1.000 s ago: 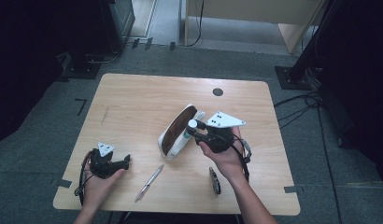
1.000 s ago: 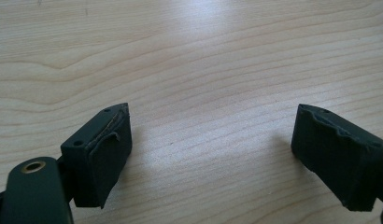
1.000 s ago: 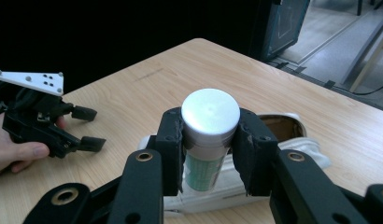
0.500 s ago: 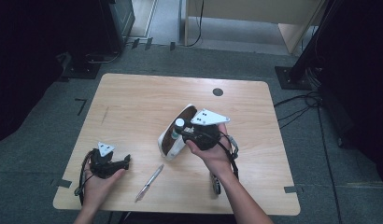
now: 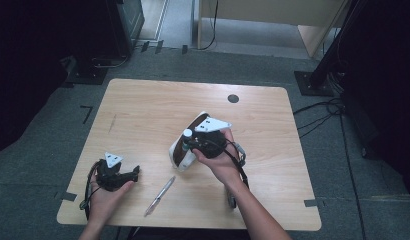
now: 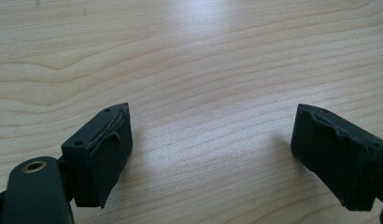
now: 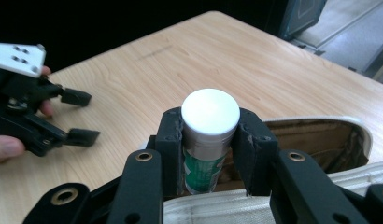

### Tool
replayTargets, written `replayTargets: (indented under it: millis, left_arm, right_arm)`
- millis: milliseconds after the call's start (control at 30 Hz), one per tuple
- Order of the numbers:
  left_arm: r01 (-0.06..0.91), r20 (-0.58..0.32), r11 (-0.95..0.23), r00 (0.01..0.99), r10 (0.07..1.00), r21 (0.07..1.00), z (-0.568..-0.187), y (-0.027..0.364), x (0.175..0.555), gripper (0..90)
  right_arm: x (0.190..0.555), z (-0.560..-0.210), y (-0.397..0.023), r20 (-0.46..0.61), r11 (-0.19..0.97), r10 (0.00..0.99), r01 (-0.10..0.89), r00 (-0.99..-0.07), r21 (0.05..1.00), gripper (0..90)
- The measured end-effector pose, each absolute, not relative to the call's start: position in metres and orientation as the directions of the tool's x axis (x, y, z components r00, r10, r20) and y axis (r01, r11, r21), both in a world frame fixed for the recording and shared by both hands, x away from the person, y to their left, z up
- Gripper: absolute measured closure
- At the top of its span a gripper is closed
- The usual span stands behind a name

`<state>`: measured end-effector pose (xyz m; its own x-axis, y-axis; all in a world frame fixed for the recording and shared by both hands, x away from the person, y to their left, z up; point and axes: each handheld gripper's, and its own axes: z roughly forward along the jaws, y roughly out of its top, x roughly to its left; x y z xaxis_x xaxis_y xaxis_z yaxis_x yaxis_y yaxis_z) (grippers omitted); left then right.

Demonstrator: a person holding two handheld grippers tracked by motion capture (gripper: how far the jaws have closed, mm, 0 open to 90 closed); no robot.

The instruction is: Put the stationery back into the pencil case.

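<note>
My right gripper is shut on a small tube with a white cap. It holds the tube upright over the near end of a white pouch with a brown inside. In the right gripper view the tube has a green label and sits between the jaws, just above the pouch's open mouth. My left gripper rests open near the table's front left. Its jaws stand wide apart over bare wood with nothing between them. It also appears in the right gripper view as the left gripper.
A silver pen lies near the front edge between the two hands. A dark slim object lies partly under the right forearm. The wooden table has a round black grommet at the back.
My right gripper has carried the tube leftward, from beside the pouch to over its near end. The left gripper has stayed put.
</note>
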<state>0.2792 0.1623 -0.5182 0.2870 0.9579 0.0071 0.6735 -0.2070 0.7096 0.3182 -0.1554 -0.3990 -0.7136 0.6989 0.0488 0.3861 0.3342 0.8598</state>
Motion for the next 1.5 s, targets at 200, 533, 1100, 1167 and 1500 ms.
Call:
replayTargets:
  millis: [200, 533, 1100, 1167, 1500]
  left_arm:
    - [0.673, 0.006, -0.206, 0.286, 0.958, 0.711, -0.518, 0.162, 0.279, 13.0]
    - [0.673, 0.006, -0.207, 0.288, 0.957, 0.710, -0.518, 0.162, 0.279, 13.2]
    - [0.673, 0.005, -0.207, 0.289, 0.957, 0.710, -0.518, 0.162, 0.279, 13.4]
    - [0.673, 0.006, -0.207, 0.289, 0.957, 0.710, -0.518, 0.162, 0.279, 13.4]
    - [0.674, 0.006, -0.208, 0.289, 0.957, 0.709, -0.518, 0.162, 0.279, 13.4]
  right_arm:
    - [0.324, -0.405, -0.156, 0.067, 0.325, 0.710, 0.410, -0.701, 0.852, 64.9]
    - [0.333, -0.409, -0.163, 0.088, 0.292, 0.744, 0.441, -0.663, 0.849, 67.8]
    - [0.314, -0.398, -0.191, 0.090, 0.240, 0.766, 0.413, -0.637, 0.879, 64.0]
    - [0.309, -0.398, -0.196, 0.089, 0.235, 0.767, 0.407, -0.636, 0.883, 63.6]
    - [0.282, -0.400, -0.215, 0.086, 0.228, 0.777, 0.407, -0.623, 0.884, 60.4]
